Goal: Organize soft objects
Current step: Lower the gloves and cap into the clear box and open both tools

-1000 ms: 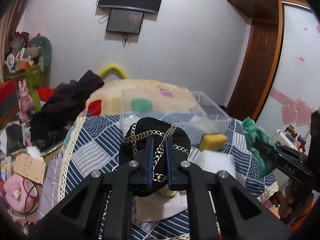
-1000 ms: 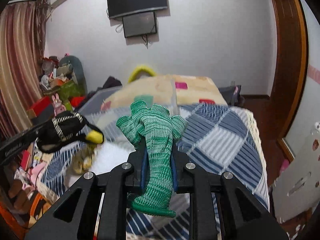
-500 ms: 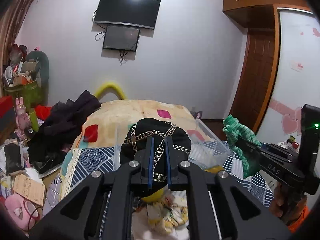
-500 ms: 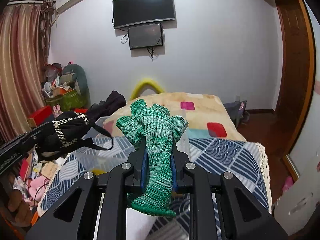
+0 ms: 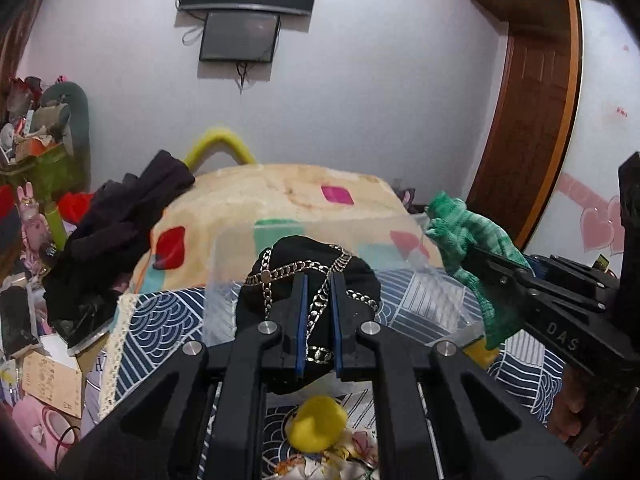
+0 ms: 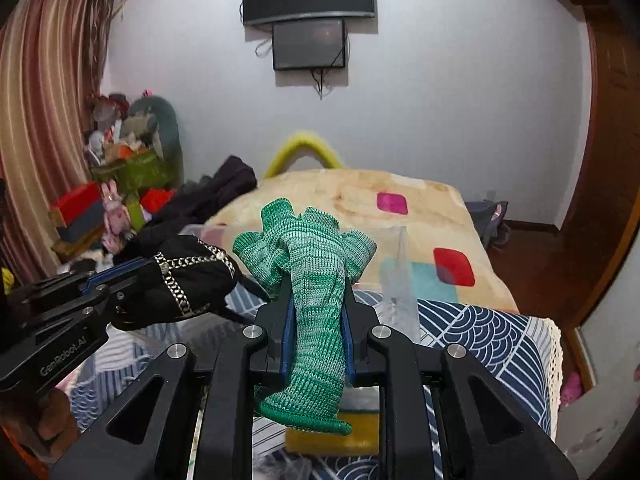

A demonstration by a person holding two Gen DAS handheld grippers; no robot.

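My left gripper (image 5: pixel 318 280) is shut on a black cap with silver chains (image 5: pixel 308 256) and holds it above the bed. It also shows in the right wrist view (image 6: pixel 188 276), left of the glove. My right gripper (image 6: pixel 316 280) is shut on a green knitted glove (image 6: pixel 312 280), also seen in the left wrist view (image 5: pixel 468 240) at the right. A clear plastic box (image 5: pixel 432 300) stands on the bed just beyond both grippers. A yellow sponge (image 6: pixel 332 436) and a yellow soft ball (image 5: pixel 318 428) lie below the grippers.
The bed carries a blue patterned cover (image 6: pixel 480 332) and a cream blanket with coloured squares (image 5: pixel 288 196). Dark clothes (image 5: pixel 120 232) are piled at the bed's left edge. Cluttered boxes and toys (image 6: pixel 120 168) stand by the curtain. A wooden door (image 5: pixel 532 120) is at the right.
Both grippers have kept their hold and moved forward and closer together near the clear box. The cameras tilted slightly down, so the bed and box fill more of the views.
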